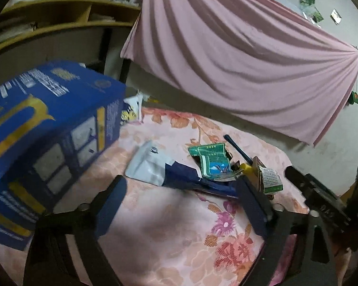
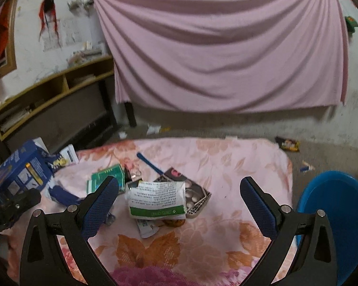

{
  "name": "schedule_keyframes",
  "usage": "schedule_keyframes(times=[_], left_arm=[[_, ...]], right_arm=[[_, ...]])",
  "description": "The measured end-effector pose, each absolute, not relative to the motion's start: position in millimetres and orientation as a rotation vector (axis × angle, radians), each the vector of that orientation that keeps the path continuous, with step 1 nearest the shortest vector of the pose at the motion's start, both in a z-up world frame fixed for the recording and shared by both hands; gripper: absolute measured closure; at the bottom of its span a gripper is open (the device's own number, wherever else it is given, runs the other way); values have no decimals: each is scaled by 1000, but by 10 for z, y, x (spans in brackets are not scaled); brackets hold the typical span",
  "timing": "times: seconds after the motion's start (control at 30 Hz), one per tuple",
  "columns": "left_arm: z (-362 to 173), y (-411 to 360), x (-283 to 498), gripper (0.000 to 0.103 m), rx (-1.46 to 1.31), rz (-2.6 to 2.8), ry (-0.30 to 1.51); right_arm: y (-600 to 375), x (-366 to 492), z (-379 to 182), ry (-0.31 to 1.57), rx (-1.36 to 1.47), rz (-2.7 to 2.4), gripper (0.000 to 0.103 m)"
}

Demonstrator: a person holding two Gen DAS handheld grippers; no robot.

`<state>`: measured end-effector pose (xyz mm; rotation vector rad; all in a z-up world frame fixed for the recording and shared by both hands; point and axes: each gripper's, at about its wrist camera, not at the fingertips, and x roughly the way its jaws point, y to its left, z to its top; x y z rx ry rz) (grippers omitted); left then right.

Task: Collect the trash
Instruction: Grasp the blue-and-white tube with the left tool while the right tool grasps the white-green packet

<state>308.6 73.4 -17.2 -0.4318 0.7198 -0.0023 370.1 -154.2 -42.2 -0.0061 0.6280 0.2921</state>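
Trash pile (image 2: 155,197) mid-cloth, floral cloth (image 2: 226,166) edges bare, blue bin (image 2: 334,209) beside

Wrappers (image 2: 156,200) on bedspread (image 2: 226,166), box (image 2: 21,169) left

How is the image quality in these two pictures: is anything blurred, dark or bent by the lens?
Left wrist view: the blue box is smeared by blur, the pink curtain bends with the fisheye, and the corners are black. Right wrist view: dim, soft room light, slight blur on the white paper packet, the wooden shelf curves, and no glare.
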Motion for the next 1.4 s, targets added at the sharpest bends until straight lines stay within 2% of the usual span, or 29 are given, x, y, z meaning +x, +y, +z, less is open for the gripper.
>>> schedule_keyframes(times=[0.03, 0.1, 0.3, 0.4, 0.47, 0.63, 0.73, 1.03, 1.4], left_arm=[[-181, 737, 3120, 31, -443, -7, 734], [-212, 743, 3167, 37, -470, -18, 765], [-258, 746, 3238, 48, -552, -34, 822], [-260, 750, 3263, 49, -586, -31, 828], [-251, 763, 3293, 54, -616, -28, 831], [-252, 768, 3395, 78, -663, -12, 854], [-268, 791, 3422, 87, -682, -1, 867], [-146, 775, 3290, 91, -642, -22, 784], [228, 435, 2950, 93, -429, -22, 594]], right_arm=[[-1517, 3732, -448, 645, -13, 296, 4], [-1448, 3789, -506, 683, -34, 301, 7], [-1297, 3814, -589, 737, -96, 344, 10], [-1245, 3847, -643, 765, -122, 347, 10], [-1223, 3869, -676, 783, -134, 350, 13], [-1191, 3919, -741, 825, -145, 357, 25], [-1198, 3927, -759, 841, -138, 369, 32], [-1228, 3873, -741, 837, -122, 387, 34], [-1401, 3610, -561, 726, -103, 403, 35]])
